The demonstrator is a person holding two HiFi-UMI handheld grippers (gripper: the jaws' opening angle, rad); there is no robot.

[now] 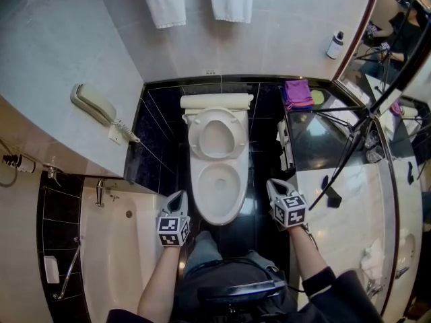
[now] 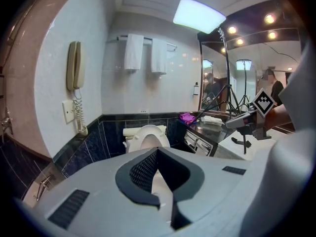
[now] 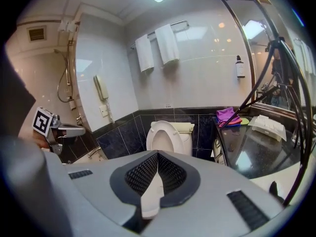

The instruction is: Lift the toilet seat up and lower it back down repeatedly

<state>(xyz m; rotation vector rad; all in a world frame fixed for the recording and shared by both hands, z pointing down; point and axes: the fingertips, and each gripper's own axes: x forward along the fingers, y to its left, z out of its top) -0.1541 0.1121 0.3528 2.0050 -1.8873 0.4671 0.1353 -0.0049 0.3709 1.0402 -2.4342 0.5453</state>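
The white toilet [image 1: 219, 187] stands between dark tiled walls, straight ahead of me. Its seat [image 1: 215, 134] is raised and leans back against the cistern, so the bowl lies uncovered. In the left gripper view the upright seat [image 2: 147, 135] shows beyond the jaws; in the right gripper view the seat [image 3: 166, 135] is also upright. My left gripper [image 1: 180, 195] hovers by the bowl's front left, well apart from the seat. My right gripper [image 1: 273, 183] hangs at the bowl's front right. Both pairs of jaws meet at their tips, with nothing held in the left gripper [image 2: 157, 151] or the right gripper [image 3: 158, 153].
A bathtub [image 1: 128, 247] lies to the left under a wall phone [image 1: 94, 103]. On the right, a dark counter [image 1: 316, 140] carries a purple cloth [image 1: 297, 93] and a tripod [image 1: 363, 126]. Two towels [image 1: 165, 2] hang above the toilet. A bottle [image 1: 335, 44] stands near the mirror.
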